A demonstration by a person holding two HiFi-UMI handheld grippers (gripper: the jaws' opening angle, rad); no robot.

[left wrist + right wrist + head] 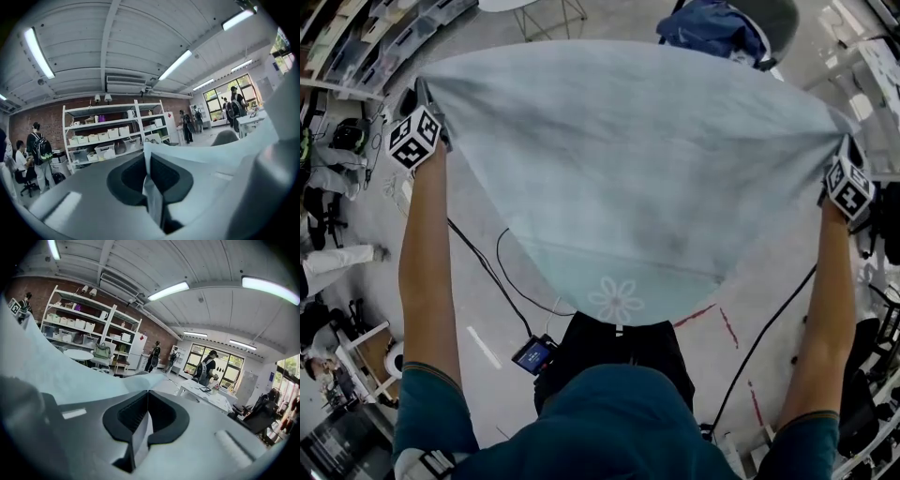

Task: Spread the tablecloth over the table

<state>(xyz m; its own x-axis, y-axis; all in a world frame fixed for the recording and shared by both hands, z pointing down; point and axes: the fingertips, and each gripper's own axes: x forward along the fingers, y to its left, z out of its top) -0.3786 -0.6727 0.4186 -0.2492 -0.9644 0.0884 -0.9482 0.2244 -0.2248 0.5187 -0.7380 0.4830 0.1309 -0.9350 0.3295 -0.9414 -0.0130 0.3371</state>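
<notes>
A pale blue tablecloth (628, 159) with a white flower print near its lower edge hangs stretched in the air between my two raised grippers. My left gripper (420, 105) is shut on its upper left corner, and the cloth (153, 197) shows pinched between the dark pads (168, 176). My right gripper (847, 150) is shut on the upper right corner, where a fold of cloth (140, 434) is clamped between the jaws. No table shows in any view; the cloth hides what lies in front of me.
Below the cloth is a grey floor with black cables (483, 267) and red marks (727, 326). Shelves with white bins (108, 136) line a brick wall. A round white table (77, 354), white desks (206, 397) and several people stand further off.
</notes>
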